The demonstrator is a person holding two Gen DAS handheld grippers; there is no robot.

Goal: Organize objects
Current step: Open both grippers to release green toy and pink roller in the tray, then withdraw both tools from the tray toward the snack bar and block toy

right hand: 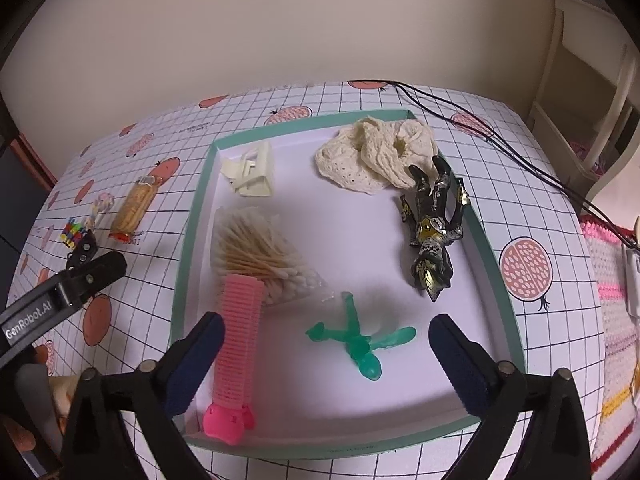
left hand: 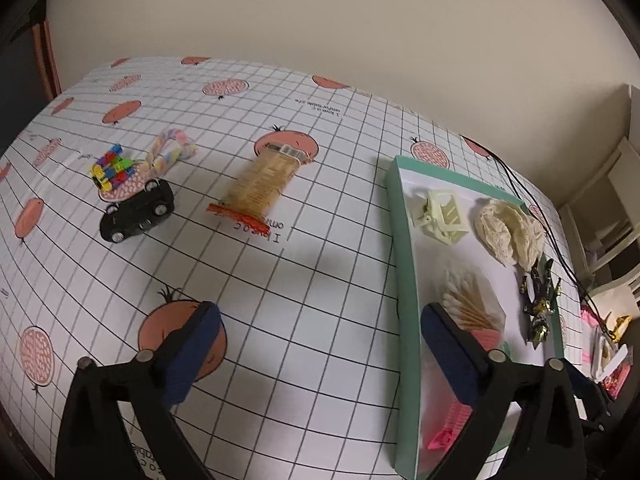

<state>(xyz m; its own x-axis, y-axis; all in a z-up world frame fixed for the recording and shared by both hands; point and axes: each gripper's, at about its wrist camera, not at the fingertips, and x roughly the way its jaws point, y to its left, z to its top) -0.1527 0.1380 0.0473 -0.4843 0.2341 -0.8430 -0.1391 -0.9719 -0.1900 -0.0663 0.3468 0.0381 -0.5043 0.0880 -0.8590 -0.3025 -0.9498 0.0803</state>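
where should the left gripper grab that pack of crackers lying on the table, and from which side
Grip the cracker pack across the middle of its long tube, probably from above, with the left gripper open and its fingers either side of the narrow width. It lies flat on the tablecloth with clear space around it; the crimped red end looks too thin and floppy to hold well.

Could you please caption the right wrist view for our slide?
Open right gripper above green figure in tray.
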